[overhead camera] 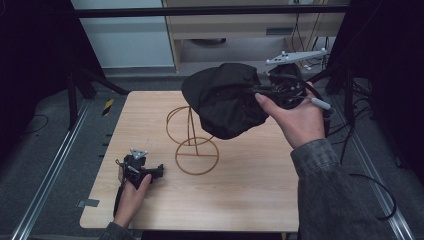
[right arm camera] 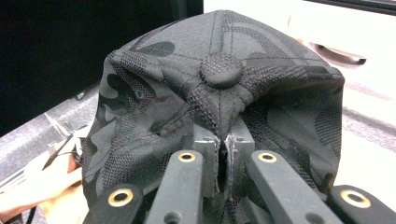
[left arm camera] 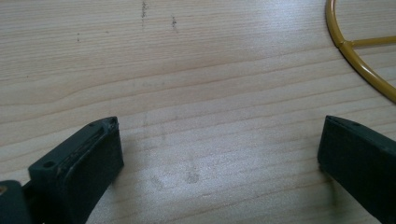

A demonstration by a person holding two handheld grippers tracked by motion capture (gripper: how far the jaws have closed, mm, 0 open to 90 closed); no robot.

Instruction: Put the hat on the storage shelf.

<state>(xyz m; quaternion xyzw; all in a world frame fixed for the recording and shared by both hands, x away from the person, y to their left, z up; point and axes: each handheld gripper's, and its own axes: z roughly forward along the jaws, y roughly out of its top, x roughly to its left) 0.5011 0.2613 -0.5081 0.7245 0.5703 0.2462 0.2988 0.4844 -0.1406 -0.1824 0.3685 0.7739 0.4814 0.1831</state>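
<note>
Fig.: R tool point(overhead camera: 260, 92) clenched on black cap point(overhead camera: 225, 100), held above wire stand point(overhead camera: 192, 142); cap not yet hung. L tool point(overhead camera: 152, 172) released, resting on counter point(overhead camera: 250, 190).

No readable text, label, brand, number or sign appeared anywhere in the pictures. The black cap point(overhead camera: 225, 100) carried a tone-on-tone camouflage pattern and a fabric button at its crown, but no logo or lettering could be made out. The wooden table point(overhead camera: 240, 190) showed bare grain and a few faint smudges, no print. A short strip of yellow and black hazard striping point(overhead camera: 108, 106) lay on the floor beside the table's far left corner; it bore diagonal bars alone, no words.
</note>
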